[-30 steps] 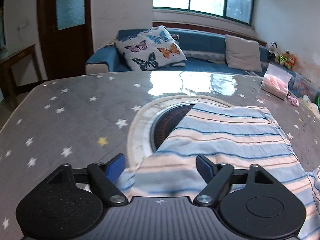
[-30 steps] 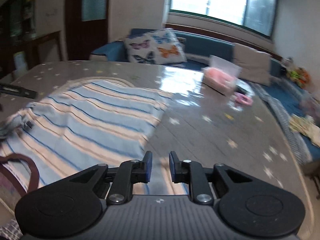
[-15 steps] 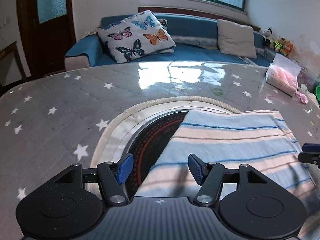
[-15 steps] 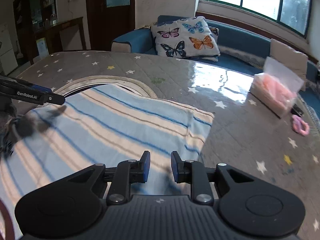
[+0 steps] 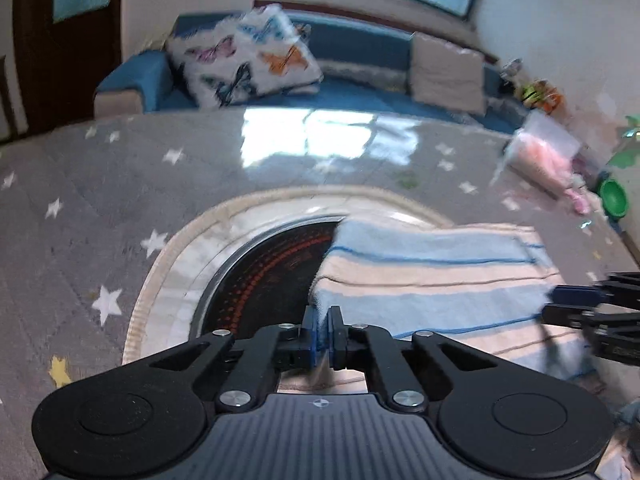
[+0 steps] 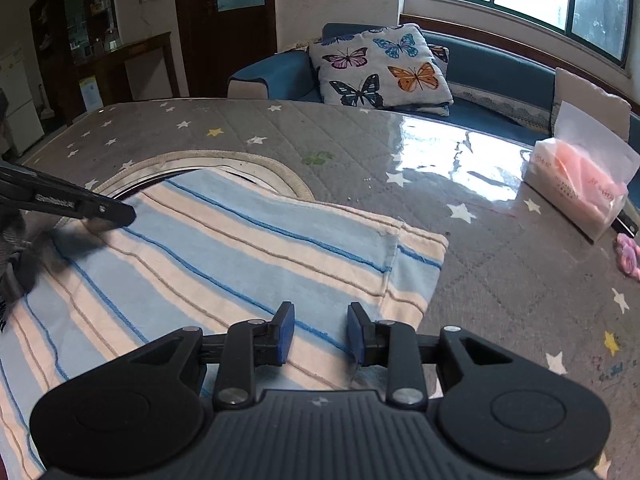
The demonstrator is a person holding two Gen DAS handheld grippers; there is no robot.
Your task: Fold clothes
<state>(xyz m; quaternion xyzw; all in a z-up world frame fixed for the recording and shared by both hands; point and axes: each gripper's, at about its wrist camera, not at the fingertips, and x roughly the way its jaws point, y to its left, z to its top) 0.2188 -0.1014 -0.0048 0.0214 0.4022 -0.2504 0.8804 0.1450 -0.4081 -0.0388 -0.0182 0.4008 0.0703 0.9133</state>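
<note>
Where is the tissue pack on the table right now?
In the right wrist view, the tissue pack stands at the table's far right edge, beyond the striped cloth, with a pink item beside it.

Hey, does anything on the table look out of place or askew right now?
The striped cloth lies half over the round black inset in the table rather than on the flat cover. A green smudge marks the cover beyond it. Nothing looks spilled or damaged.
</note>
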